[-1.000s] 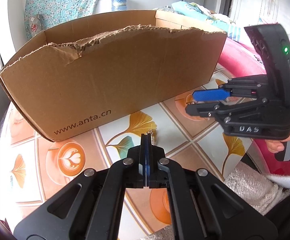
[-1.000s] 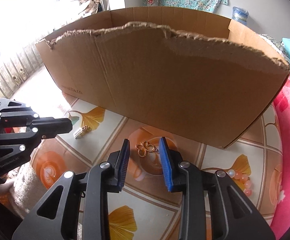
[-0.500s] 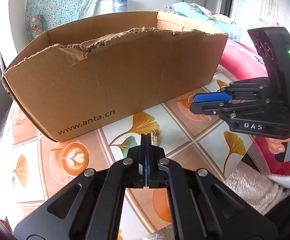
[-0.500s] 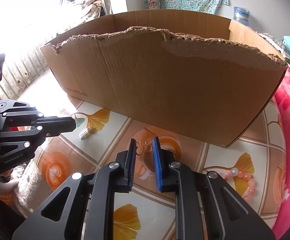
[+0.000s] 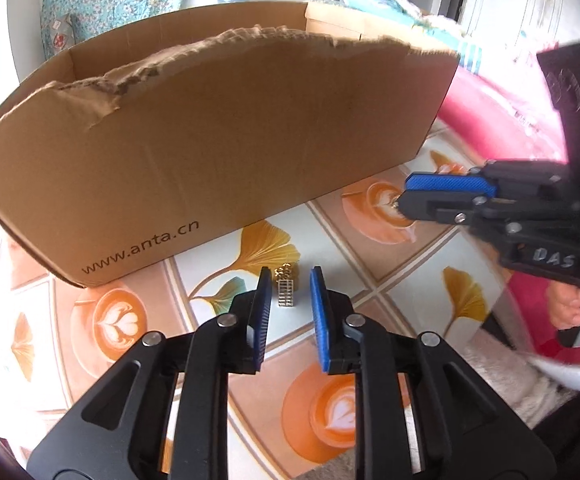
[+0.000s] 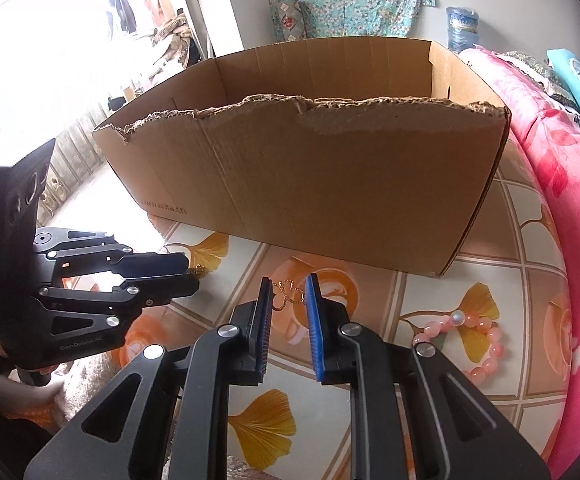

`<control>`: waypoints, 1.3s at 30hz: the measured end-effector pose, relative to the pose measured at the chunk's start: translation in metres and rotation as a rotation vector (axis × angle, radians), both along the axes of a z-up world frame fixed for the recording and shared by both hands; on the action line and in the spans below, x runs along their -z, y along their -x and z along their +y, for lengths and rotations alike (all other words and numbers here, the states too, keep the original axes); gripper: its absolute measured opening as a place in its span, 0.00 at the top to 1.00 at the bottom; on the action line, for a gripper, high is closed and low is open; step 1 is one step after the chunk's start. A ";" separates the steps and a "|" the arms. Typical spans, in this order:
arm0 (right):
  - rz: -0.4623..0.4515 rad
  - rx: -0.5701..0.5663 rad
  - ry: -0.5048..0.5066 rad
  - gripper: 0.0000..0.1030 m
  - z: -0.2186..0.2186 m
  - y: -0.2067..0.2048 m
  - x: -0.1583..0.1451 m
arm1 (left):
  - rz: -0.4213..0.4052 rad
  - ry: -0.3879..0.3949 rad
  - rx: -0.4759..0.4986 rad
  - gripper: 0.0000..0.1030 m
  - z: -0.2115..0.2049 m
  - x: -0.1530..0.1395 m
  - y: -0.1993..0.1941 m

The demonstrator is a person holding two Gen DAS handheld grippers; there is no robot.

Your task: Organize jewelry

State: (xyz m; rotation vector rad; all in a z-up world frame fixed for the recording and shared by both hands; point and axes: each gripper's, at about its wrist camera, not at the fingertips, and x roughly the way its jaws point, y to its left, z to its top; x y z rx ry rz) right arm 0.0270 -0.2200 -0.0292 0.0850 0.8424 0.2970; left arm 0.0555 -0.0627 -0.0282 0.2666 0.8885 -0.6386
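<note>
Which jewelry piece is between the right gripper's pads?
The gold looped pendant, framed by the right gripper. The pink bead bracelet lies off to its right; the small ladder-like gold piece sits at the left gripper.

Left gripper (image 5: 287, 280) at 6 o'clock, jaws opening, a small gold ladder-shaped earring (image 5: 285, 291) lying on the patterned tabletop (image 5: 386, 276) between its 2 blue pads, untouched. Torn cardboard box (image 5: 217, 144) spanning 9 to 1 o'clock. Right gripper (image 5: 404, 194) at 3 o'clock, nearly closed over the table.
</note>
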 end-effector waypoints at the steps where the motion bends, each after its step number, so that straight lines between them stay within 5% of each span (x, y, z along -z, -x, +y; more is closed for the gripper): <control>1: -0.002 0.001 -0.004 0.83 -0.001 0.000 0.000 | -0.011 -0.017 0.002 0.87 -0.003 0.000 0.000; 2: -0.004 0.002 -0.008 0.83 0.000 -0.001 -0.001 | -0.023 -0.035 0.003 0.94 -0.006 0.001 0.000; 13: -0.038 -0.001 -0.043 0.83 -0.005 0.008 -0.011 | -0.038 0.019 -0.009 0.94 0.007 -0.015 0.007; 27: -0.216 -0.062 -0.133 0.83 -0.005 -0.003 -0.097 | -0.204 0.261 0.060 0.94 0.042 -0.133 0.009; 31: -0.154 -0.041 -0.126 0.83 -0.008 -0.042 -0.104 | -0.141 0.207 0.009 0.94 0.035 -0.134 -0.035; 39: 0.116 0.006 -0.105 0.83 -0.019 -0.136 -0.079 | 0.172 0.166 -0.094 0.94 0.035 -0.095 -0.134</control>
